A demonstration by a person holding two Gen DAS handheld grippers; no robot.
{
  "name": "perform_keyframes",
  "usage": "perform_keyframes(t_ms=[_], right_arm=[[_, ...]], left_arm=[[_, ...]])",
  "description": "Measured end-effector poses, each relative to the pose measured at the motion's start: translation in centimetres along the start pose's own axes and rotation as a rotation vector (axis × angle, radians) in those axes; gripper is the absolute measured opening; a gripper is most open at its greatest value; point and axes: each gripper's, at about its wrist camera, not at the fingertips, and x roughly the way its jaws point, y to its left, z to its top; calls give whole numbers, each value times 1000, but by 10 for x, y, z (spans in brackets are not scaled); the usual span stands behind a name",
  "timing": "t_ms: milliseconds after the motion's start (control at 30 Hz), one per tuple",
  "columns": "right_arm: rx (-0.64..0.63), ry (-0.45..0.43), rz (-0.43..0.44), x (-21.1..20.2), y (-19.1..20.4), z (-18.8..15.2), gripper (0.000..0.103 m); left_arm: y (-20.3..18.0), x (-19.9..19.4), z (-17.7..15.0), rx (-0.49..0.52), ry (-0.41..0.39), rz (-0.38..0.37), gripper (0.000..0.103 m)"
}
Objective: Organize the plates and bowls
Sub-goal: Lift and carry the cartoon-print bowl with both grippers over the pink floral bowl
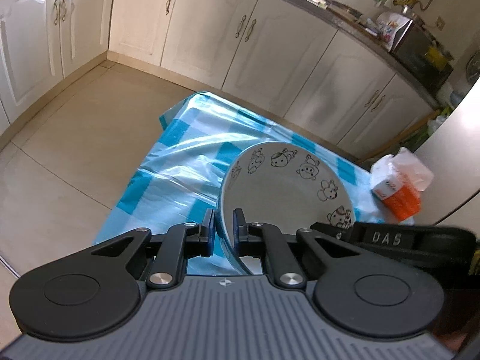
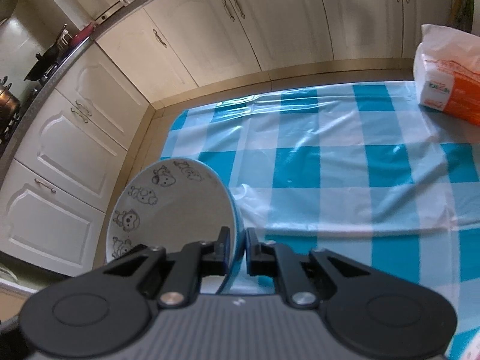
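Item 1, left: the left gripper [image 1: 224, 228] is seen with its jaws pinched on the rim of a plate [image 1: 285, 186], grey-white with cartoon animals drawn round the border. The plate is held tilted, lifted off the counter [image 1: 186, 156], which is covered by a blue-and-white checked plastic cloth.

Item 2, right: the right gripper [image 2: 238, 247] is seen with its jaws pinched on the rim of a bowl [image 2: 177, 201] bearing the same animal drawings, held on edge over the counter's left corner.

Item 3, far right: an orange-and-white tissue pack [image 2: 447, 75] is noted on the cloth, well apart from both dishes.

Status: both pieces are judged picked up but not yet set down. No stack or resting place is shown; placing remains to be done.
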Motion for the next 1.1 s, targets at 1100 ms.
perform_keyframes(t_ms=[1100], right_arm=[[127, -178, -16, -197, -144, -99, 11]], left_arm=[[-160, -62, -94, 221, 88, -200, 5]])
